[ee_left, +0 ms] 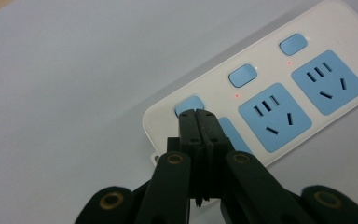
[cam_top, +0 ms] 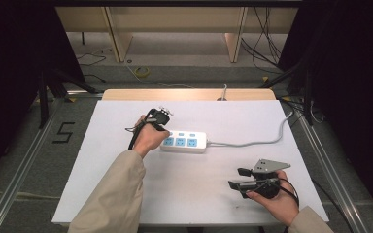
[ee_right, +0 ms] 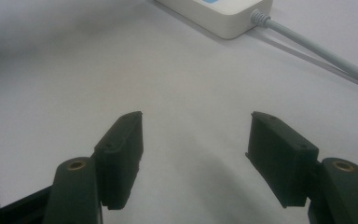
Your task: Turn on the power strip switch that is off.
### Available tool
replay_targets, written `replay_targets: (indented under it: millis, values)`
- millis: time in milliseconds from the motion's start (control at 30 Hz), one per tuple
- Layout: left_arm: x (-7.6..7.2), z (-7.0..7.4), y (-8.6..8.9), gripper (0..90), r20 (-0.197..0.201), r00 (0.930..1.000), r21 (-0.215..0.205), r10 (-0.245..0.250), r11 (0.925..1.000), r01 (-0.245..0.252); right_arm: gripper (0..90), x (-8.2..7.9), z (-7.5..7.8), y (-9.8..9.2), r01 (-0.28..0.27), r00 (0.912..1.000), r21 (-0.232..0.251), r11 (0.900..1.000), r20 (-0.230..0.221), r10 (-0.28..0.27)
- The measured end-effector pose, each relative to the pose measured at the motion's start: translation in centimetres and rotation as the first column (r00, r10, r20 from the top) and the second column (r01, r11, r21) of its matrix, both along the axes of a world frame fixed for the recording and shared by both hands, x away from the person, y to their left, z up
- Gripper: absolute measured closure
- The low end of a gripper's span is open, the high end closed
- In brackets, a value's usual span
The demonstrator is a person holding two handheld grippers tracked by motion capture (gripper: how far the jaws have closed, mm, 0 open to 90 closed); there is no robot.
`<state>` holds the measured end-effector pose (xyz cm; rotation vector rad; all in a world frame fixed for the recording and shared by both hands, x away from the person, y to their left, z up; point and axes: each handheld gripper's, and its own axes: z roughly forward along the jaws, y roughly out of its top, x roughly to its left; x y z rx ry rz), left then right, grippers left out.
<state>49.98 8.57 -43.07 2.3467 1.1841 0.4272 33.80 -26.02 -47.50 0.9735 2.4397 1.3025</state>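
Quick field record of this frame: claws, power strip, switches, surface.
left claw: shut, tips at the end switch of the power strip
right claw: open, holding nothing, apart from the strip
power strip: white, three blue sockets, three blue switches
indicator lights: red dots lit by the two uncovered switches
cord: grey, leads off the table's right edge
surface: white table

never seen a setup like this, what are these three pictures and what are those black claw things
No robot here: a person at a table holds a handheld two-jaw tool in each hand. The high view looks down from above; each other picture comes from a camera riding on one tool.

On the white table lies a white power strip with blue sockets, blue switches and a grey cord.

The left tool has its jaws shut together, tips at the end blue switch, apparently pressing it. Small red lights show by the other two switches. The right tool is open, holds nothing and sits apart from the strip.
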Motion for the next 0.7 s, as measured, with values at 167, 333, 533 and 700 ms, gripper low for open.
replay_targets:
  millis: [167,333,533,700]
  values:
    - [0.3,0.2,-0.2,89.8,0.006,1.0,0.018,-0.001,0.9998,0.001,36.4,0.0,0.0,0.0,-0.004,1.0,-0.002,1.0,0.002,0.004]
    - [0.6,0.2,-0.4,89.8,0.007,1.0,0.03,-0.003,0.9995,0.003,36.4,0.0,0.0,0.0,-0.002,1.0,-0.001,1.0,0.001,0.002]
    - [0.9,0.2,-0.7,89.8,0.009,0.9999,0.037,-0.004,0.9993,0.004,36.4,0.0,0.0,0.0,-0.002,1.0,-0.001,1.0,0.001,0.002]
    - [1.1,0.3,-0.8,89.8,0.006,0.9999,0.045,-0.009,0.9989,0.009,36.4,0.0,0.0,0.0,-0.004,1.0,-0.001,1.0,0.001,0.004]
